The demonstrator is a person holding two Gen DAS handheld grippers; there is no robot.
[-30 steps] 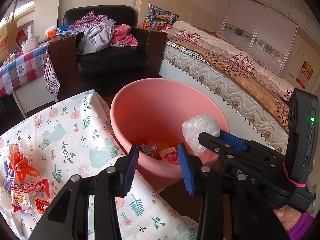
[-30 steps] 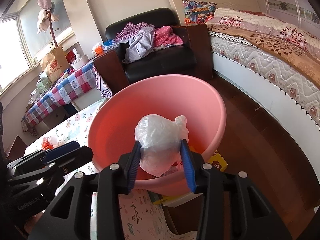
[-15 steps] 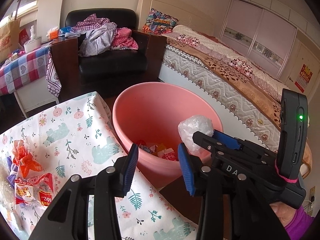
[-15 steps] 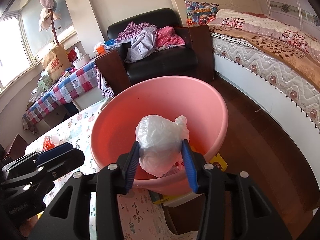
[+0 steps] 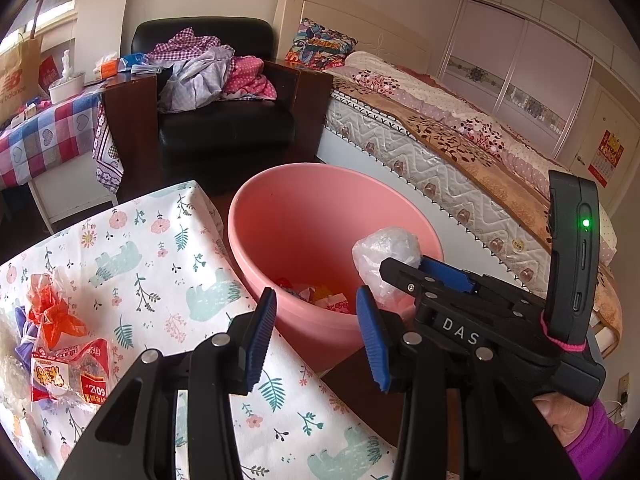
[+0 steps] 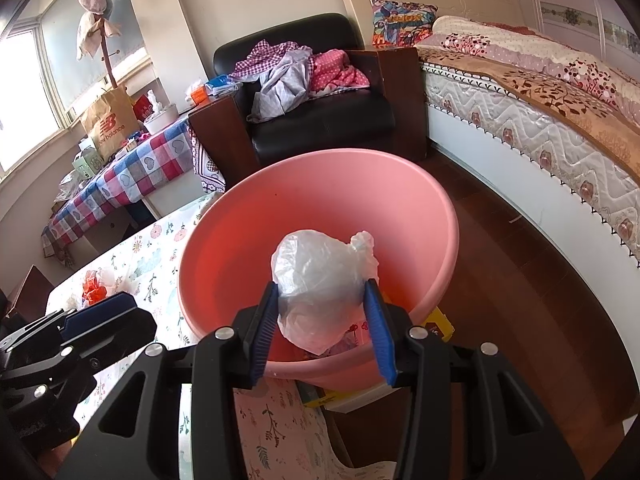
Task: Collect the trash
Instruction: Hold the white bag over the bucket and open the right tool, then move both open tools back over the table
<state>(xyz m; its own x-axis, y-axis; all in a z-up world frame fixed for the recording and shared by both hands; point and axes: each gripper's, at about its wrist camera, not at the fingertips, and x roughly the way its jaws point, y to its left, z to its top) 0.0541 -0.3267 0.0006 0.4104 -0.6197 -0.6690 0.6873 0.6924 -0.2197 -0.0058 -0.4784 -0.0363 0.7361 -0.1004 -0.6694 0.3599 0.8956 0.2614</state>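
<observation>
Left wrist view: the left gripper (image 5: 316, 332) has its jaws wide apart w/ nothing between them, above the edge of the desk (image 5: 168, 240), which has a white cloth w/ flowers and pale green bears. Beyond it stands the pink basin (image 5: 304, 204), just beside the desk edge, w/ some colourful wrappers (image 5: 320, 296) at its bottom. At the right, the right gripper (image 5: 400, 276) reaches over the basin rim and holds the plastic bag (image 5: 384, 256), a crumpled ball of thin, whitish, half-clear film. On the desk at left lie more trash: an orange-red plastic piece (image 5: 54, 312) and a snack packet (image 5: 68, 372) w/ red print. A hand (image 5: 560, 412) in a purple sleeve holds the right tool.

Right wrist view: the right gripper (image 6: 326, 328) has its jaws closed on the plastic bag (image 6: 320, 280), both blue pads pressing its sides, approx. half open. The bag is wrinkled, knotted into a small tuft at the upper right, and hangs over the inside of the pink basin (image 6: 400, 200), near the front rim. The left gripper (image 6: 84, 332) shows at the lower left, over the desk (image 6: 160, 256). Behind are a black armchair (image 6: 320, 124) w/ clothes and a bed (image 6: 540, 120).
</observation>
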